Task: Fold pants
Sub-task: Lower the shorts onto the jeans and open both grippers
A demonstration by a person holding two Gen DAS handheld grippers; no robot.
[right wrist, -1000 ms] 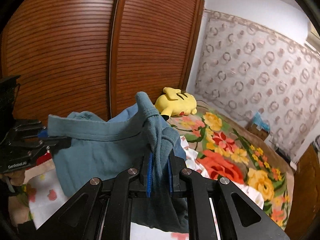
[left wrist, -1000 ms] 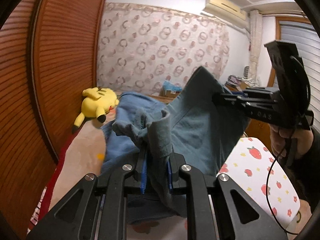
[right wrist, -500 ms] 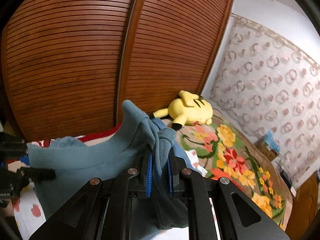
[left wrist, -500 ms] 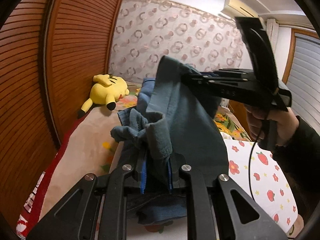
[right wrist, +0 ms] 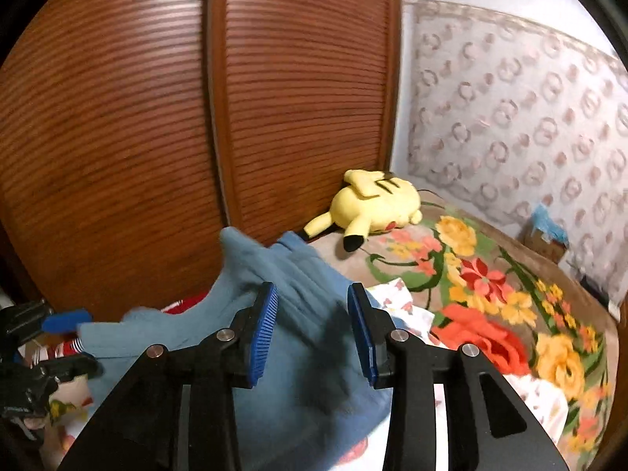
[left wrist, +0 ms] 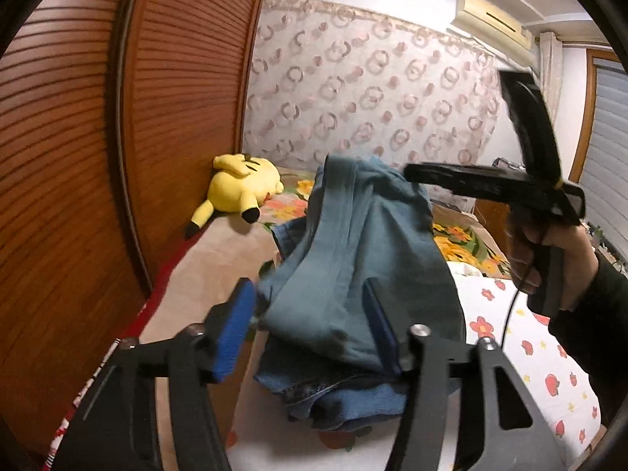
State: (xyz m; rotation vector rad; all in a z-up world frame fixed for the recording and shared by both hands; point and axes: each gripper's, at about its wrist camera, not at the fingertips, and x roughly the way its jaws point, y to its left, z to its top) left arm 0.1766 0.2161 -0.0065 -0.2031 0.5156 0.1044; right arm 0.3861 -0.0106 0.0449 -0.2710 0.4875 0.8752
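Note:
Blue-grey pants [left wrist: 353, 259] hang loosely in a heap over darker blue denim [left wrist: 337, 396] on the bed. My left gripper [left wrist: 310, 333] is open, its blue pads on either side of the cloth's lower fold without pinching it. My right gripper [right wrist: 312, 331] is open too, with the pants [right wrist: 298, 353] dropping between and below its pads. In the left wrist view the right gripper's body [left wrist: 494, 184] sits above the top of the pants. In the right wrist view the left gripper [right wrist: 51, 337] shows at the far left beside the cloth's edge.
A yellow plush toy [left wrist: 239, 192] lies at the head of the bed by the brown slatted wardrobe doors [left wrist: 117, 157]. The floral blanket [right wrist: 490, 294] covers the bed's far side. A white strawberry-print sheet [left wrist: 530, 365] lies to the right.
Both grippers have opened and let go of the pants. The cloth has slipped down from the pads and slumped onto the pile.

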